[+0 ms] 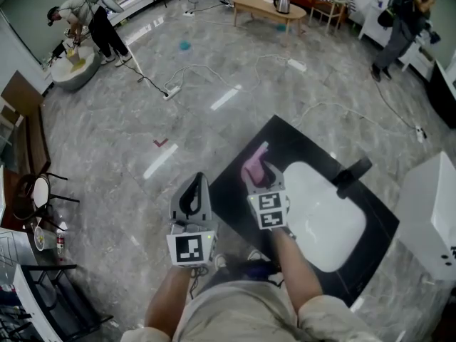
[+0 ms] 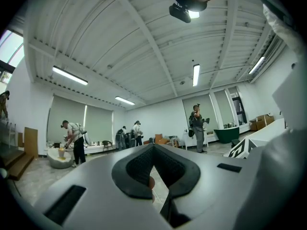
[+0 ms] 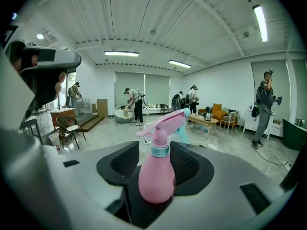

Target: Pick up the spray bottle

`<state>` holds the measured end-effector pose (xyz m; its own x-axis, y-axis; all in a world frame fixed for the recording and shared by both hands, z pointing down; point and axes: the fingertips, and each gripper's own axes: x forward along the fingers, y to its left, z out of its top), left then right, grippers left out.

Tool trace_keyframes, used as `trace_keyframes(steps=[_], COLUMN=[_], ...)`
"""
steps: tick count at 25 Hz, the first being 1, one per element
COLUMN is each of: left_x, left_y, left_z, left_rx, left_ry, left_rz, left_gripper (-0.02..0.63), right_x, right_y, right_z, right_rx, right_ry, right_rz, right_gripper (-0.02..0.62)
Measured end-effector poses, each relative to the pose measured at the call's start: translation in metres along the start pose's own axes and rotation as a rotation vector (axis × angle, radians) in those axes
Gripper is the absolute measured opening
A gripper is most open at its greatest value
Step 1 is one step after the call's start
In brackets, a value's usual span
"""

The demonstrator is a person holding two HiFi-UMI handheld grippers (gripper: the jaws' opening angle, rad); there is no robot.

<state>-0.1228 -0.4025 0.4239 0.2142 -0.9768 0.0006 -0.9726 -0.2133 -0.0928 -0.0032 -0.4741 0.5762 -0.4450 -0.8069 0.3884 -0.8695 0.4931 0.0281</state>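
We see black top (image 1: pixel 299 137) under right claw (image 1: pixel 263 177). Pink spray bottle (image 1: pixel 254 168) upright on it, between claw's spread jaws. Just right of claw, white basin (image 1: pixel 320 216) set in top; black fitting (image 1: pixel 353 173) beyond basin.

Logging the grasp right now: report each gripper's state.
Left gripper: closed, empty.
Right gripper: open, with the pink spray bottle standing between its fingers, not gripped.

Grey marble floor (image 1: pixel 107 120), wooden coffee table (image 1: pixel 267 7), strip lights (image 3: pixel 121 53) overhead.
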Motion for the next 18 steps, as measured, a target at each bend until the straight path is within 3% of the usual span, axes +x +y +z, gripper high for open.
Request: trace_keyframes(steps=[18], left_x=[0.008], left_y=[0.007], left_z=[-0.015], left_rx=[-0.011], left_ry=[0.030], left_rz=[0.029], left_gripper=[0.000], right_x=[0.018], right_y=[-0.007], right_z=[-0.008], right_rx=[-0.058], right_ry=[-0.009], right_rz=[-0.027], right_gripper=[0.173])
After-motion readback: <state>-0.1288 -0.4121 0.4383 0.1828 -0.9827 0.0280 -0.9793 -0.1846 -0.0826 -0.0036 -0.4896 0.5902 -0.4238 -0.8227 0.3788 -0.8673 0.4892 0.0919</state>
